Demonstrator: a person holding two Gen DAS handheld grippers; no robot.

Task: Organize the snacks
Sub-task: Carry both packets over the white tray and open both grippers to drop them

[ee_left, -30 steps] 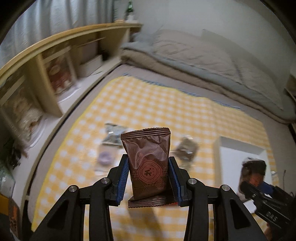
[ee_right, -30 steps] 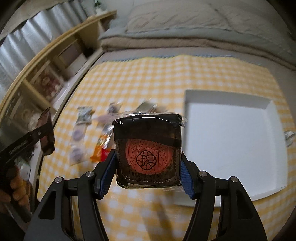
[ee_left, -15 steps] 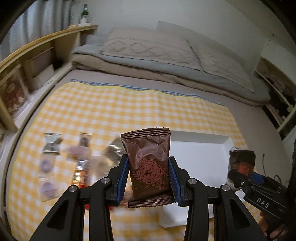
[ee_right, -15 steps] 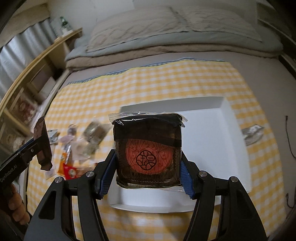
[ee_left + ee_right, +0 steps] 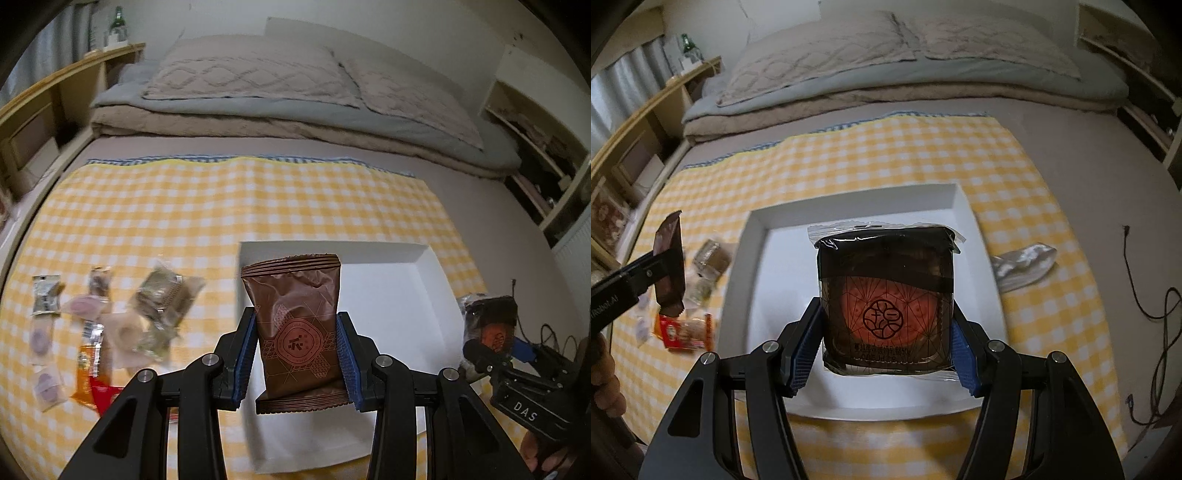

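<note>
My left gripper [image 5: 295,354] is shut on a brown snack packet [image 5: 295,328] and holds it upright above the near left part of a white square tray [image 5: 388,288]. My right gripper [image 5: 884,343] is shut on a black packet with a red round cake [image 5: 886,295] above the middle of the tray [image 5: 783,258]. Each gripper shows in the other's view, the right one [image 5: 491,339] at the tray's right edge, the left one [image 5: 668,269] left of the tray. Several loose snack packets [image 5: 110,325] lie on the yellow checked cloth [image 5: 221,206] left of the tray.
A silvery wrapper [image 5: 1023,266] lies on the cloth right of the tray. Folded bedding [image 5: 258,92] lies beyond the cloth. Wooden shelves [image 5: 37,122] run along the left and another shelf [image 5: 546,155] along the right. A black cable [image 5: 1152,302] lies on the floor at the right.
Both grippers have swung right from the loose snacks to above the white tray, each still holding its packet.
</note>
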